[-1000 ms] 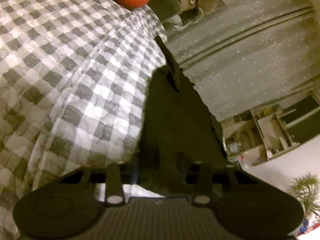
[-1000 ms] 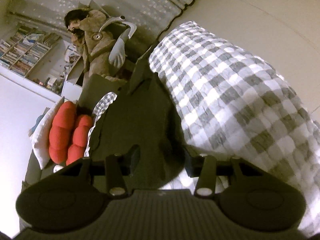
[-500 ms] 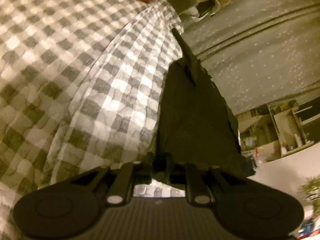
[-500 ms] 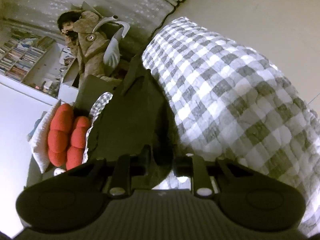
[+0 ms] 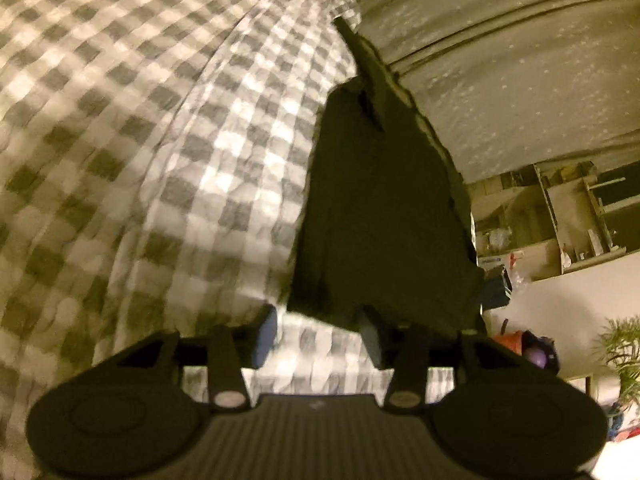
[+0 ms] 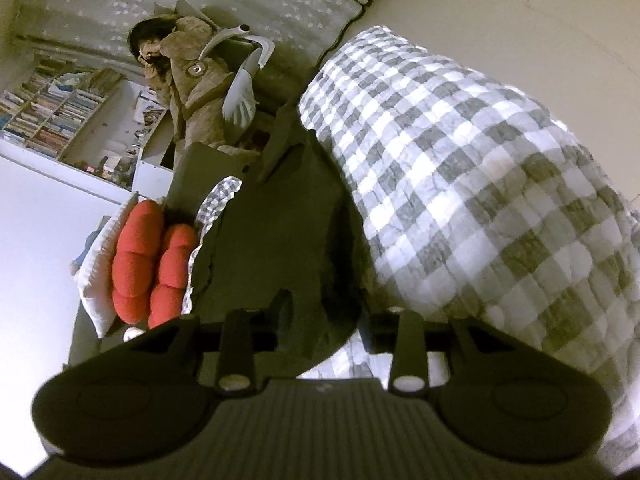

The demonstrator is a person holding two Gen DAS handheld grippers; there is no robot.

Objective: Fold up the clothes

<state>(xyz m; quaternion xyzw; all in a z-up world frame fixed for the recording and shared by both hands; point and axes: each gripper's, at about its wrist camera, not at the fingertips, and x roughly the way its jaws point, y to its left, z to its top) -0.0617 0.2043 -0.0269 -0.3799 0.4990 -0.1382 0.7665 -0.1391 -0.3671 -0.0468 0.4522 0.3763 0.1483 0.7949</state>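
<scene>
The garment [image 5: 384, 208] lies flat along the edge of the checked bed [image 5: 160, 152]. The left tongs [image 5: 316, 338] stand wide open, holding nothing, with the hem just ahead of the fingers. The right tongs [image 6: 324, 330] are also wide open; the cloth's near edge lies between the fingers, ungripped. Red cushions [image 6: 148, 264] sit left of the garment.

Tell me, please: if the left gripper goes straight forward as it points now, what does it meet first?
Most likely the dark garment. Its near edge lies just ahead of the open left gripper, on the checkered quilt. Depth is unclear, so the fingers may pass just over the quilt first.
</scene>
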